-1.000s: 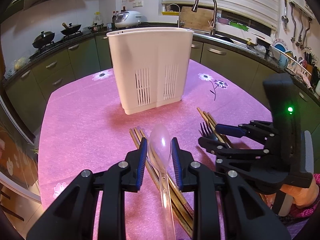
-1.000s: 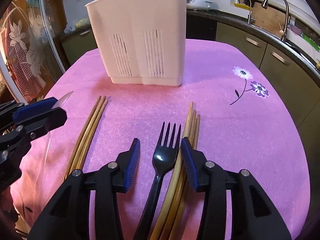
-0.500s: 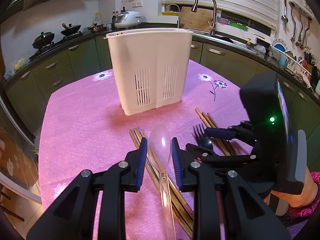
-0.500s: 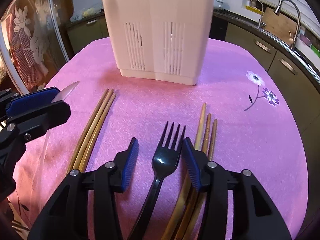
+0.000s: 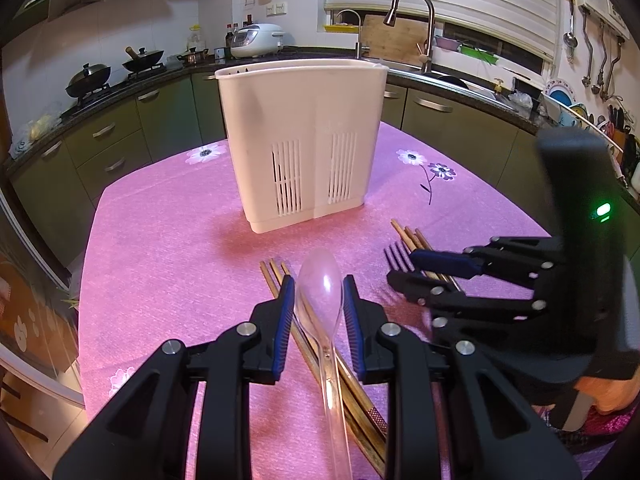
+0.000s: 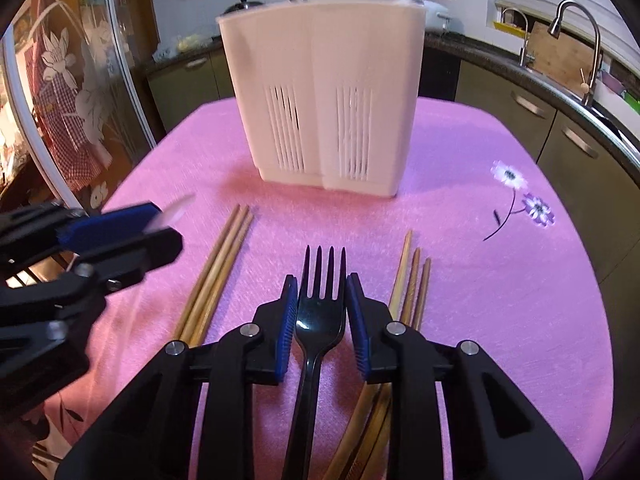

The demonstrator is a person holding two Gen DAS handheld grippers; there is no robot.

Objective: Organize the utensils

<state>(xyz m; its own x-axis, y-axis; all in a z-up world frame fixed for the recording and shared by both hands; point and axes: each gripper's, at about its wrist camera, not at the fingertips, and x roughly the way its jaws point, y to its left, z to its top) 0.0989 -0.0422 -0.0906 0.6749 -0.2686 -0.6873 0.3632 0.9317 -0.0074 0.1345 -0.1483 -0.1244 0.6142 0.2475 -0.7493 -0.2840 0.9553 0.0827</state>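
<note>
A white slotted utensil holder [image 5: 304, 140] stands upright on the pink table [image 5: 168, 248]; it also shows in the right wrist view [image 6: 324, 104]. My left gripper [image 5: 319, 304] is shut on a clear plastic spoon [image 5: 322, 296], held above a bundle of wooden chopsticks [image 5: 276, 276]. My right gripper [image 6: 322, 306] is shut on a black fork [image 6: 322, 312], lifted beside a second chopstick bundle [image 6: 412, 276]. The right gripper [image 5: 420, 268] with the fork tines shows in the left wrist view. The left gripper [image 6: 132, 232] shows blurred in the right wrist view.
Another chopstick bundle [image 6: 220, 268] lies left of the fork. Kitchen counters with a sink faucet [image 5: 416, 20] and woks [image 5: 88, 76] ring the table. A glass door [image 6: 60, 80] stands at the left. Flower prints [image 6: 520, 196] mark the tablecloth.
Both grippers have moved forward toward the holder, which looks nearer. The right gripper carries the fork higher and further along; the spoon stays clamped in the left gripper.
</note>
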